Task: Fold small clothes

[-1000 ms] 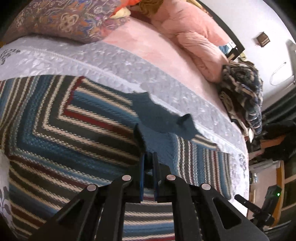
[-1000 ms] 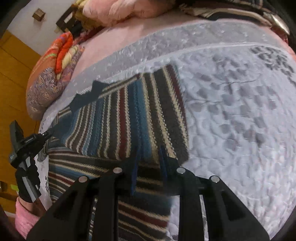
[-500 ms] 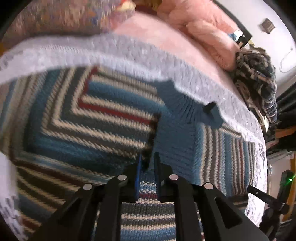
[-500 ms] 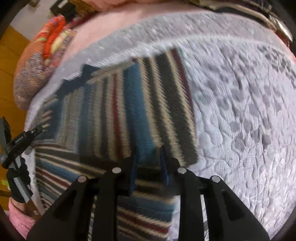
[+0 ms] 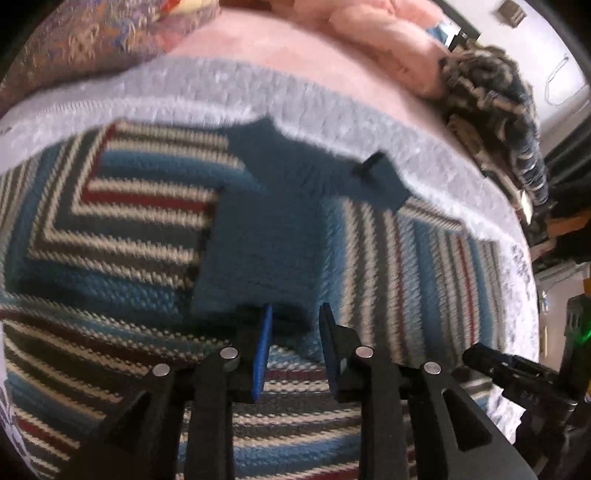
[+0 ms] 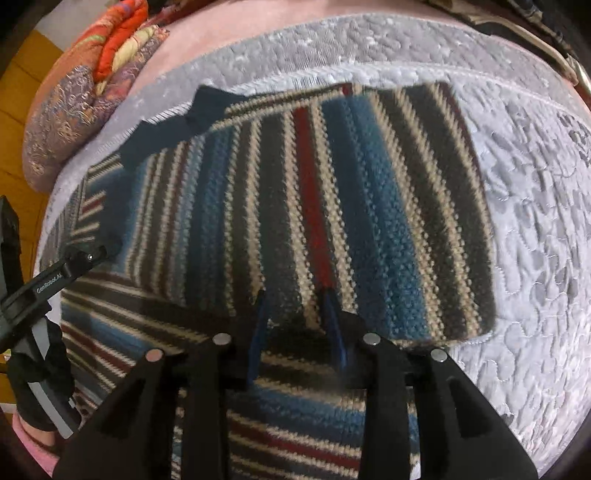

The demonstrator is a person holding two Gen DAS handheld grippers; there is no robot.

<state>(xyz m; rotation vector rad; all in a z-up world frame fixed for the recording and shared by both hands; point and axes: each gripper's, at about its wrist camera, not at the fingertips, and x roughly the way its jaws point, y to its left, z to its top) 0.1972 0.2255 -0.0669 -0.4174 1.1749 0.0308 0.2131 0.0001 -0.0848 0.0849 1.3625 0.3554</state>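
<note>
Left wrist view: the left tongs point(image 5: 295, 325) stand open just over the striped sweater point(image 5: 110, 236), their blue pads apart with nothing between them. The sweater lies flat on the grey quilted bedspread point(image 5: 221, 92) of a bed. Its solid blue collar point(image 5: 314, 173) points toward the far edge, and a blue panel of knit runs from the collar down to the tongs. To the left the stripes meet at an angle, which suggests a part laid over the body. A pink blanket point(image 5: 369, 33) and a patterned pillow point(image 5: 85, 44) sit beyond the bedspread. The picture is blurred.

Right wrist view: the right tongs point(image 6: 295, 317) are likewise open, empty, poised at the near edge of a turned-in flap point(image 6: 332, 206) whose stripes run away from the camera, across the stripes of the layer beneath. The flap's right border lies straight on the bedspread. At the left edge a gloved hand point(image 6: 37, 384) holds the other tool.

As a judgement, the side folds look laid and released; what seems left is to bring the bottom up toward the collar and square the bundle
</note>
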